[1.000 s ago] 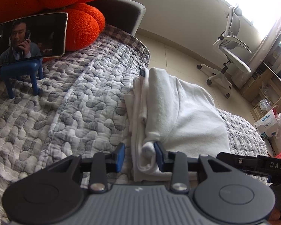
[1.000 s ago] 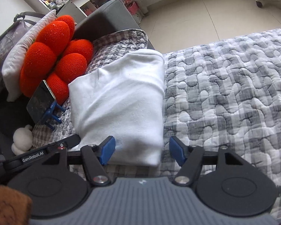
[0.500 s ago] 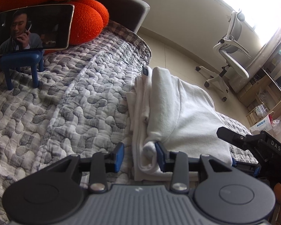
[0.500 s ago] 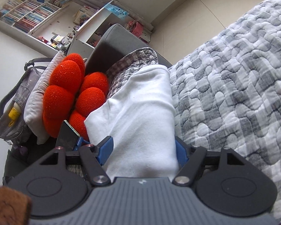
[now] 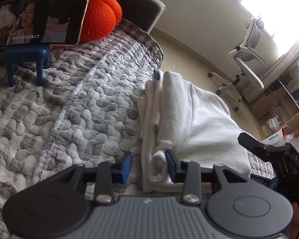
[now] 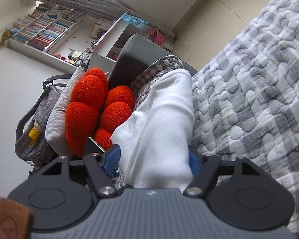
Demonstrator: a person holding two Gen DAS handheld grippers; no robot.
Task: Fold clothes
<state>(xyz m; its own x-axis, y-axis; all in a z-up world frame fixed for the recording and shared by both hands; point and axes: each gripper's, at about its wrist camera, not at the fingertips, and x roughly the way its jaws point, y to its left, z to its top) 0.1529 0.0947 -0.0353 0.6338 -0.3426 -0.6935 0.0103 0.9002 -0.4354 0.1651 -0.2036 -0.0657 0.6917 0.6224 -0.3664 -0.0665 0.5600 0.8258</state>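
The right gripper (image 6: 153, 160) is closing round the near end of the folded white garment (image 6: 159, 131), which sits between its pads on the grey quilt (image 6: 259, 99). The left gripper (image 5: 148, 166) is set narrow, a rolled edge between its pads, no squeeze seen. Looks like the final tidy-up; next, probably a lift by both ends.
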